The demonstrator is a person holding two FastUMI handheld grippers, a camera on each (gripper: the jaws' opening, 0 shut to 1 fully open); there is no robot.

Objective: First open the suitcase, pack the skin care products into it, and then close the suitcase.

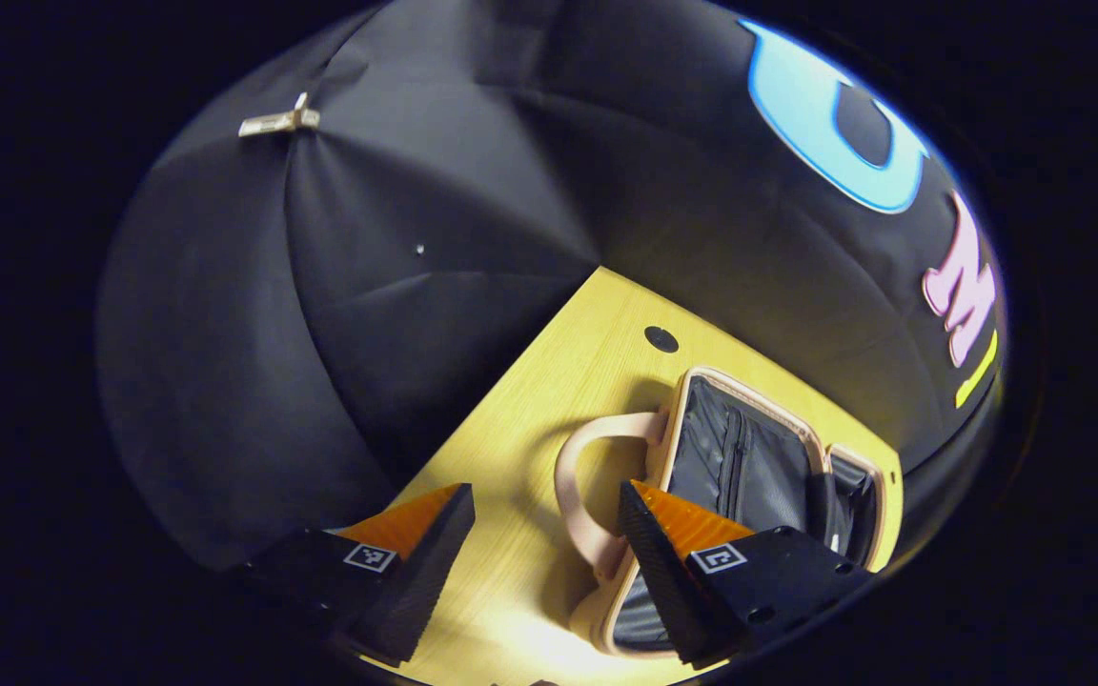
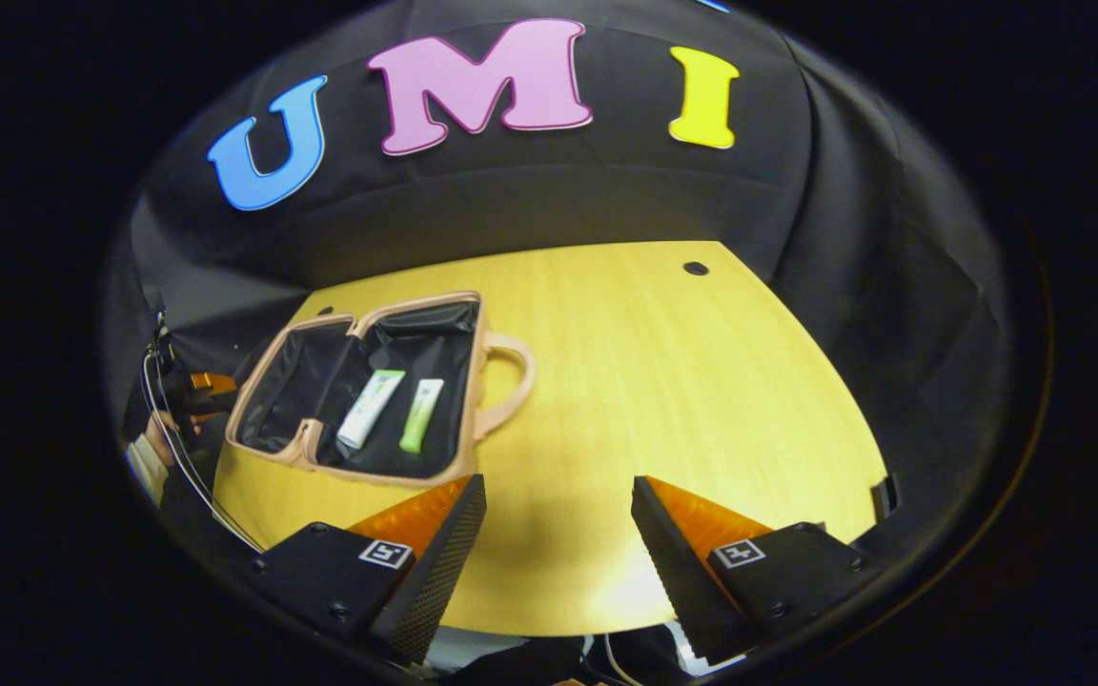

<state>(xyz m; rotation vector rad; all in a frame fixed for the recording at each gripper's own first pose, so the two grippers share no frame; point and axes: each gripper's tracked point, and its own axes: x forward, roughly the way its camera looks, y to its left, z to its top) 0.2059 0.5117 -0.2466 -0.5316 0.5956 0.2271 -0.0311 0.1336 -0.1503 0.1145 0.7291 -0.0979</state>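
Note:
A small pink suitcase (image 2: pixel 294 448) lies open on the yellow table (image 2: pixel 663 381), showing its black lining. A white tube (image 2: pixel 370 408) and a green tube (image 2: pixel 421 415) lie side by side in the half nearest the pink handle (image 2: pixel 514 381). My right gripper (image 2: pixel 559 488) is open over bare table, to the right of the case and nearer than it. In the left gripper view, the suitcase (image 1: pixel 749 457) shows a zipped inner pocket, and its handle (image 1: pixel 579 476) lies between the fingers of my open left gripper (image 1: pixel 544 495). That gripper holds nothing.
A dark round hole (image 2: pixel 695 268) sits near the table's far edge. The left gripper (image 2: pixel 204 385) and the hand holding it (image 2: pixel 153 443) appear beyond the case's left end, with a cable (image 2: pixel 177 457) hanging there. A metal clip (image 1: pixel 279 120) pins the wall cloth.

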